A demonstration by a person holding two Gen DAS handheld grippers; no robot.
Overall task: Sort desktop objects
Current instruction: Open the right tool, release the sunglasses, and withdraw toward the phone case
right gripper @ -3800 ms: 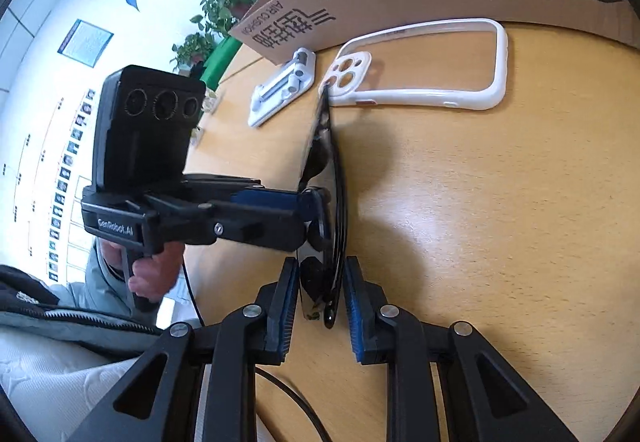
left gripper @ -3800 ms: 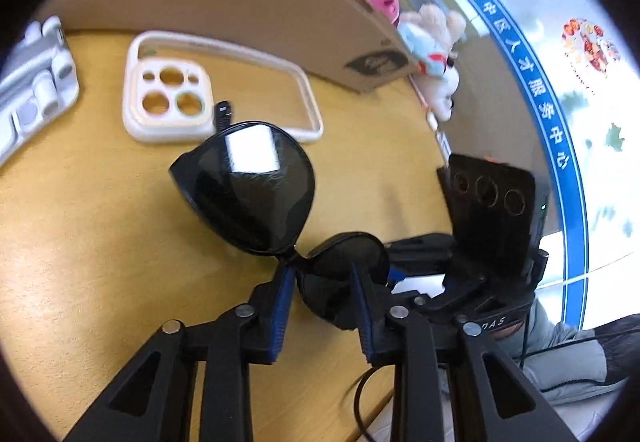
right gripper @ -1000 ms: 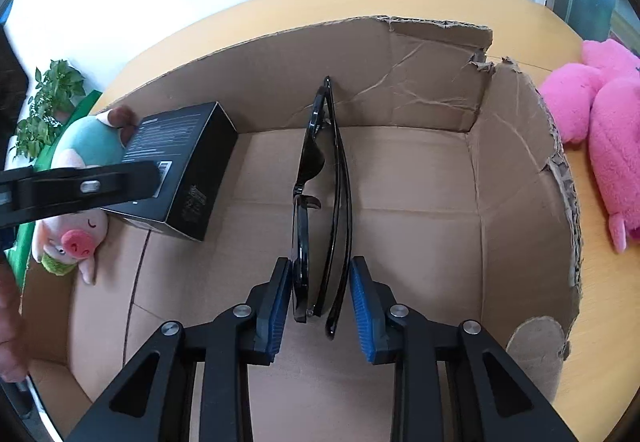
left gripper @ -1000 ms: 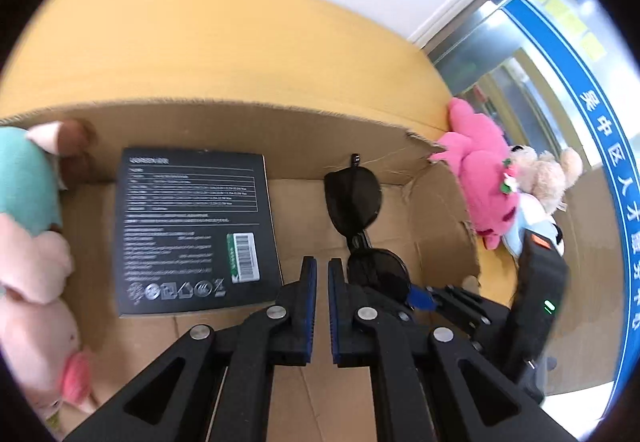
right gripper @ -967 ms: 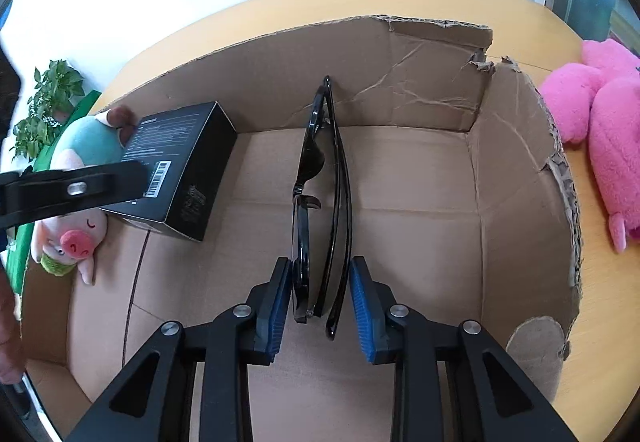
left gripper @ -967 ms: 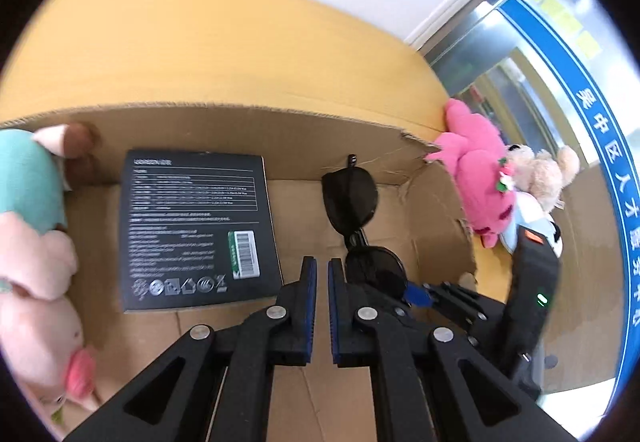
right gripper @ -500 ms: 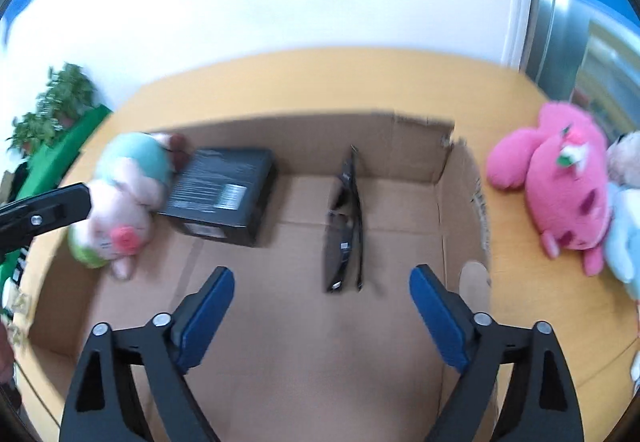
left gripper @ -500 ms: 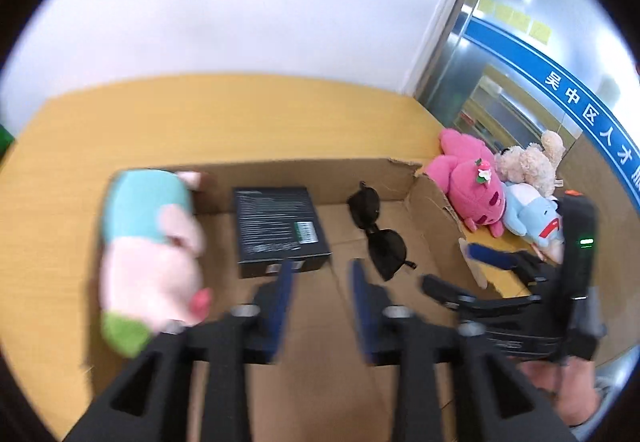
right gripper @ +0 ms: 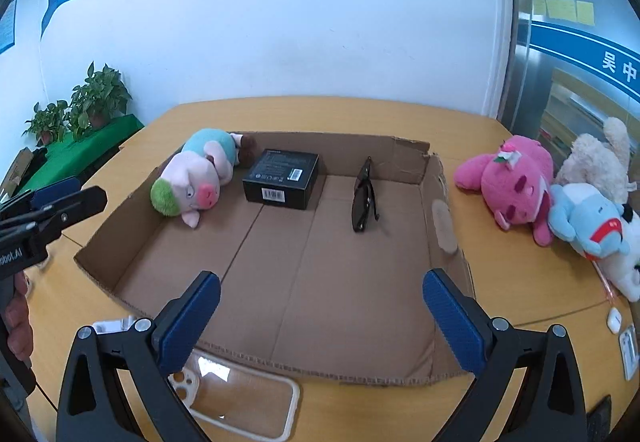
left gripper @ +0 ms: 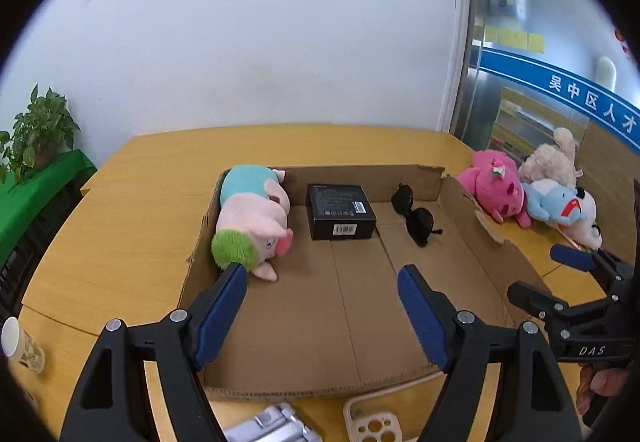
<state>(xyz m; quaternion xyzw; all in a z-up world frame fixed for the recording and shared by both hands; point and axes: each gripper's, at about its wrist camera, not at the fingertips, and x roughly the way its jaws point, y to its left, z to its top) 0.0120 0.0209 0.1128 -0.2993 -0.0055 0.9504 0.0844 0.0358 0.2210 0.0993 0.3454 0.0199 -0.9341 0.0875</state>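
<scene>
Black sunglasses (right gripper: 363, 197) lie folded inside the cardboard box (right gripper: 444, 226), near its far right corner, beside a black carton (right gripper: 282, 177) and a pig plush (right gripper: 192, 177). My right gripper (right gripper: 320, 282) hangs above the box's near part, its jaws opening with nothing between them. My left gripper (left gripper: 320, 274) hovers over the near side too, jaws opening and empty. The left wrist view shows the sunglasses (left gripper: 416, 217), the box (left gripper: 480, 254) and the right gripper (left gripper: 550, 276) at the right. A white phone case (right gripper: 240, 390) lies on the table in front of the box.
Pink (right gripper: 516, 185), blue (right gripper: 588, 222) and beige (right gripper: 596, 157) plush toys lie right of the box. A silver stand (left gripper: 276, 426) sits by the phone case (left gripper: 372, 422). A paper cup (left gripper: 18, 342) stands at the table's left edge. Small white items (right gripper: 614, 318) lie at the right.
Both grippers have let go of the sunglasses, opened wide and pulled back and up out of the box. The sunglasses now lie free on the box floor.
</scene>
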